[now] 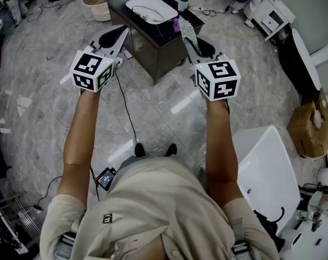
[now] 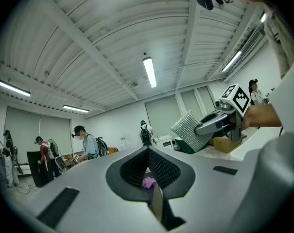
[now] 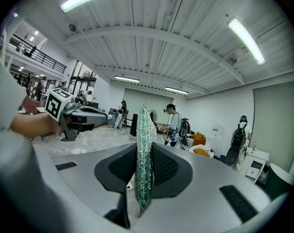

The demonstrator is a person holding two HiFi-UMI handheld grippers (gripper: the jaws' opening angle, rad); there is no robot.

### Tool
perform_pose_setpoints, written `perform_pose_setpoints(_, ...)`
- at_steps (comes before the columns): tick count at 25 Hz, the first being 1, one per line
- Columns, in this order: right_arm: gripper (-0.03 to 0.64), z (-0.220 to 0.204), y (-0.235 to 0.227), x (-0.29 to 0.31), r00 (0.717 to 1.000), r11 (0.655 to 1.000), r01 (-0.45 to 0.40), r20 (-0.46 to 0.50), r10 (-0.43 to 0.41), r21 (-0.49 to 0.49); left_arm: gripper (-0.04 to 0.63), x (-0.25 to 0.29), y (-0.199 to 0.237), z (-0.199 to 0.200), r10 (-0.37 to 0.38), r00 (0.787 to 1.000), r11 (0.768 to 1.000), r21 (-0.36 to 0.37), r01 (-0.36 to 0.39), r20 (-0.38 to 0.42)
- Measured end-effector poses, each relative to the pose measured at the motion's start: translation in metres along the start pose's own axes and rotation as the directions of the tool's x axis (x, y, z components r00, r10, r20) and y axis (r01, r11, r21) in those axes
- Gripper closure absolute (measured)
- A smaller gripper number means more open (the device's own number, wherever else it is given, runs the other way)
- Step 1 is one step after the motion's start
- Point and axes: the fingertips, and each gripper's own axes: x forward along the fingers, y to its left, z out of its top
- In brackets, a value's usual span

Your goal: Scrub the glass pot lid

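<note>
green scrubber [image 3: 144, 169] in right gripper [image 3: 146, 145]

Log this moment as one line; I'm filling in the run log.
phase: pre-scrub | right gripper: shut on glittery scouring pad | left gripper: shut | both short of dark counter

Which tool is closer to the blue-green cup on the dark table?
Right. The right tool, gripping a sparkly sponge, hangs just below the cup in the head view; the left tool is off at the table's left side, farther away.
</note>
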Motion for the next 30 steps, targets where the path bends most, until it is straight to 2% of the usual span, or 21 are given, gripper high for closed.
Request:
perform_pose_setpoints(10,0.541,0.002,0.013,0.01,1.0,1.0,0.009,-0.004,-0.009,-0.007,0.58,-0.007,0.016,-0.006,-0.007,1.0,1.0,-0.007,0.007,0.009)
perform_pose_setpoints(23,0.541,-0.002,0.043,0.028,0.999,0.999,0.009,-0.035,-0.01,-0.034,0.58,-0.005,0.035,-0.036,-0.039,0.999,0.997,-0.068,0.041,0.028)
perform_pose_setpoints(30,0.54,-0.012,0.012,0.056,1.0,1.0,-0.014,-0.024,0.014,0.006,0.58,0.031,0.038,-0.057,-0.043,0.999,0.996,-0.078,0.042,-0.012)
